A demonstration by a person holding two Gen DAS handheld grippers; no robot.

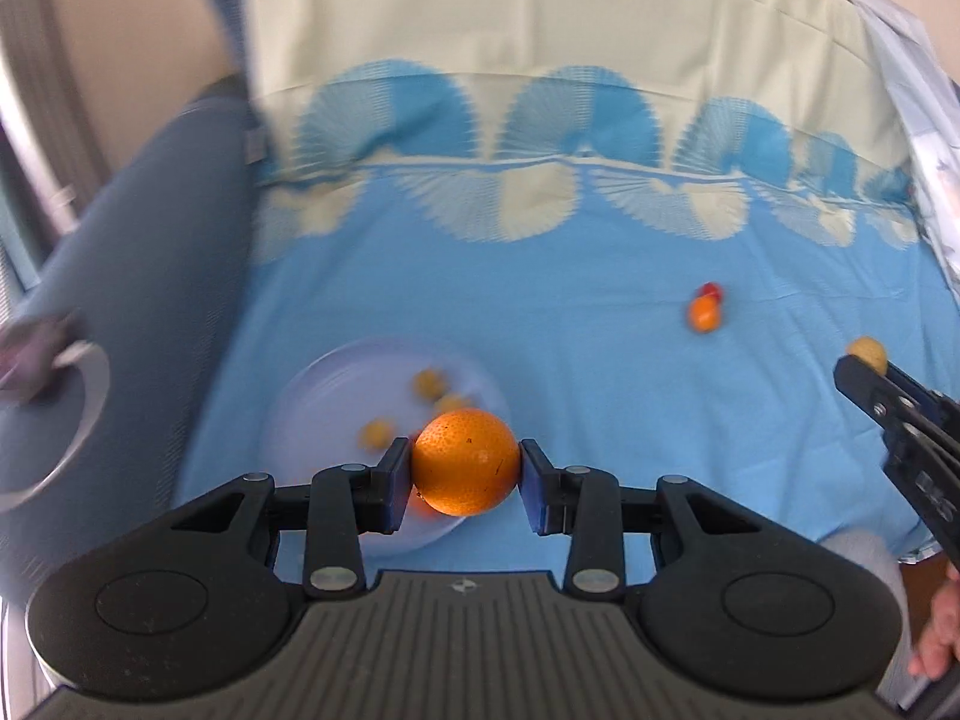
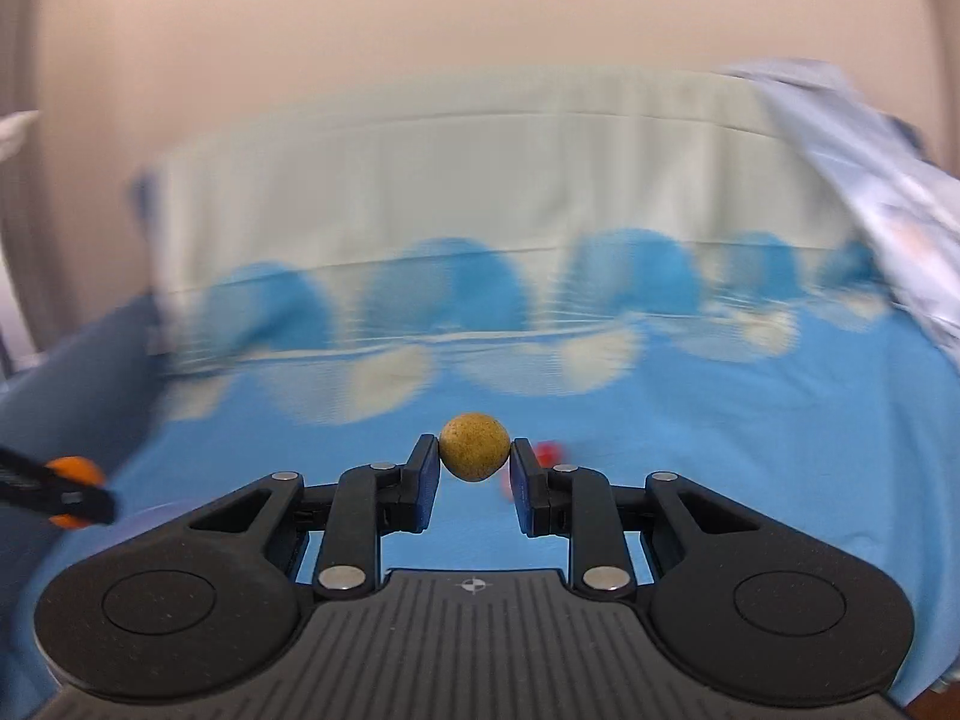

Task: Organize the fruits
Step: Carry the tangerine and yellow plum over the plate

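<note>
My left gripper [image 1: 466, 463] is shut on a large orange [image 1: 466, 461] and holds it above the near right edge of a white plate [image 1: 336, 384]. Several small yellow fruits [image 1: 429, 384] lie on the plate. My right gripper [image 2: 474, 456] is shut on a small yellow-brown round fruit [image 2: 474, 447], held above the blue cloth. It also shows at the right of the left wrist view [image 1: 867, 360]. A small orange fruit [image 1: 704, 313] and a red fruit [image 1: 711, 290] lie together on the cloth. The red fruit [image 2: 549, 455] shows behind my right gripper's finger.
A blue and cream patterned cloth [image 1: 600, 360] covers the table. A dark blue chair back [image 1: 120, 300] stands at the left. Light blue fabric [image 1: 924, 120] hangs at the far right. A beige wall [image 2: 480, 30] is behind.
</note>
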